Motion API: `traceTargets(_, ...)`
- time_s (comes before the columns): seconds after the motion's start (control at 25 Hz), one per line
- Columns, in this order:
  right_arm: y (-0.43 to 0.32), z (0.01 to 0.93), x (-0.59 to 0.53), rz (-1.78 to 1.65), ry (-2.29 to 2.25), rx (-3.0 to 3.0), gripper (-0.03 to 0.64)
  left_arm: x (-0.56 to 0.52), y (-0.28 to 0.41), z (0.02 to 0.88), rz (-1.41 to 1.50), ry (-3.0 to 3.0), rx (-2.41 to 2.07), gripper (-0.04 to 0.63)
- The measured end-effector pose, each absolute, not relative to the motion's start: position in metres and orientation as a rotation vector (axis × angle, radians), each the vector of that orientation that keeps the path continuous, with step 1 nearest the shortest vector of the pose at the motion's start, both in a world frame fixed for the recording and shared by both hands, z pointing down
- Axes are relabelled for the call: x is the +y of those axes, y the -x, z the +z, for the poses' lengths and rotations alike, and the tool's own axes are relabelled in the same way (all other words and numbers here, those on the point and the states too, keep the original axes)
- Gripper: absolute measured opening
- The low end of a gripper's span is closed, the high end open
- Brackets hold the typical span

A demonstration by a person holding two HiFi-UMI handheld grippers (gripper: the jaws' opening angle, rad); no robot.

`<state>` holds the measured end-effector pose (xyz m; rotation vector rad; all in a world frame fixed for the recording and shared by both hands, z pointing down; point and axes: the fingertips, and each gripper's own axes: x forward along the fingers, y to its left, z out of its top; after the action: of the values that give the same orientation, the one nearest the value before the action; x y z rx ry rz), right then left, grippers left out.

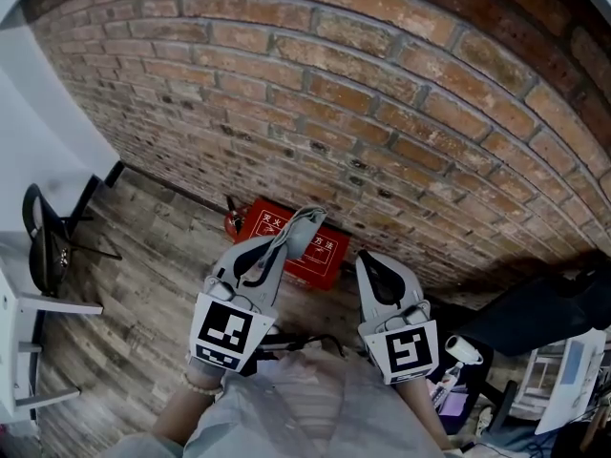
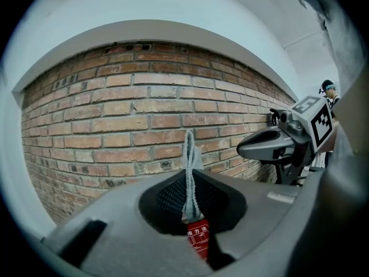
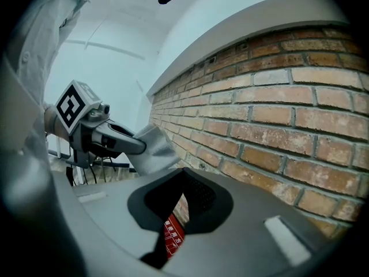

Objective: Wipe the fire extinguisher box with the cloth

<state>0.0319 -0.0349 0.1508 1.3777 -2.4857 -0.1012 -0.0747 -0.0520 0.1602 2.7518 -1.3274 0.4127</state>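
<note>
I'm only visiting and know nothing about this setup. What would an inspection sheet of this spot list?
Surface: wooden plank floor; the box stands on it by the wall.
Job's things: red fire extinguisher box; grey cloth, pinched in the left claw.
Clutter: black chair at left; small items at lower right, too small to name.
Grippers: left claw shut on the cloth; right claw slightly apart, empty.
Cables: thin dark lines on the floor near the person, possibly cables.
Surroundings: brick wall; white wall at left.
</note>
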Motion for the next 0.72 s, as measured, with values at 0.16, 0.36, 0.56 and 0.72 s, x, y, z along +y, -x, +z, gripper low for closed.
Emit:
traceTargets(0.16,-0.0311,0.1516,-0.0333,-0.091,-1.376,-2.479,0.009,-0.0515,0.0767,0.1602,0.406,-2.742,-1.323,0.011)
traceTargets(0.36,-0.0296,0.1517,-0.0317,-0.094,-1.370,-2.481,0.009,-0.0508,0.0766,0.1599,0.391,-2.736,-1.316,0.009)
traceTargets(0.56,-0.0285,0.1533,-0.0311,-0.090,-1.367,-2.477,0.009,-0.0503,0.0772,0.1588,0.383,-2.738,-1.316,0.010)
traceTargets(0.72,-0.0260,0.1544,-0.0302,-0.086,-1.359,-2.476,0.010,-0.0493,0.0796,0.1591,0.384,-2.736,-1.321,0.009)
